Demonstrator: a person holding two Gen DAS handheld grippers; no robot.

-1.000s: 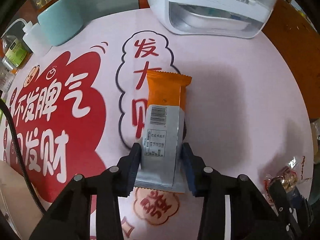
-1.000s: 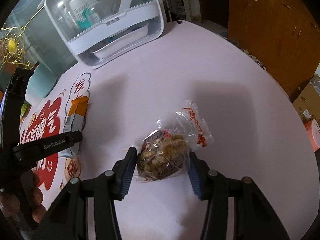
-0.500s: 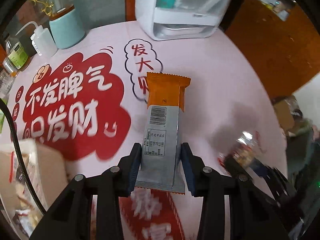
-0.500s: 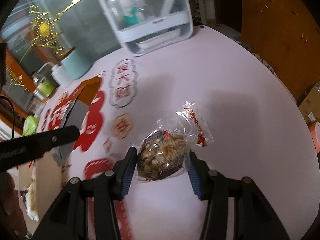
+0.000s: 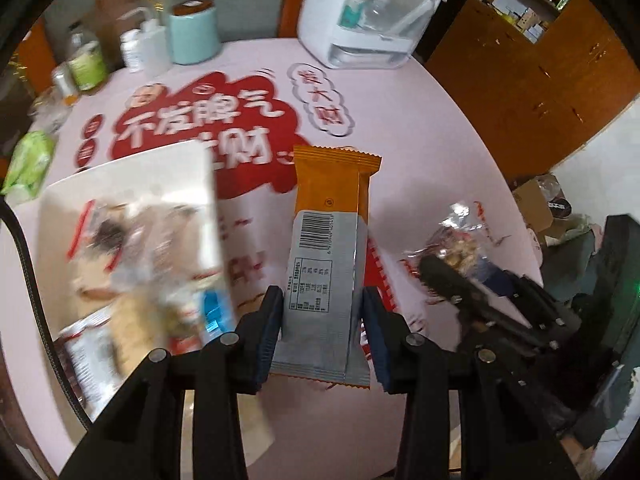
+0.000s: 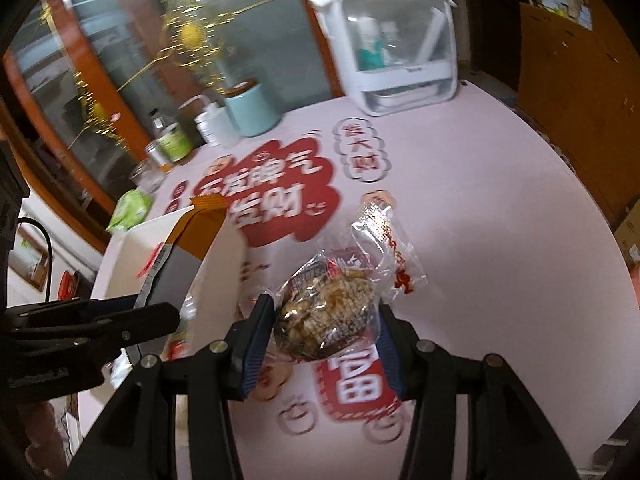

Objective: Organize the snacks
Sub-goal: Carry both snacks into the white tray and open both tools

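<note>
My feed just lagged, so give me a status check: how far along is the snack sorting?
Done: the white open box already holds several wrapped snacks, though blurred. In hand: the left gripper is shut on the orange and grey snack bar, lifted beside the box; the right gripper is shut on the clear bag of brown nutty snack. Left: neither is in the box yet.

Probably a home dining room: round table (image 6: 500, 208), glass-fronted cabinet (image 6: 120, 40), wooden cupboards (image 5: 540, 60).
</note>
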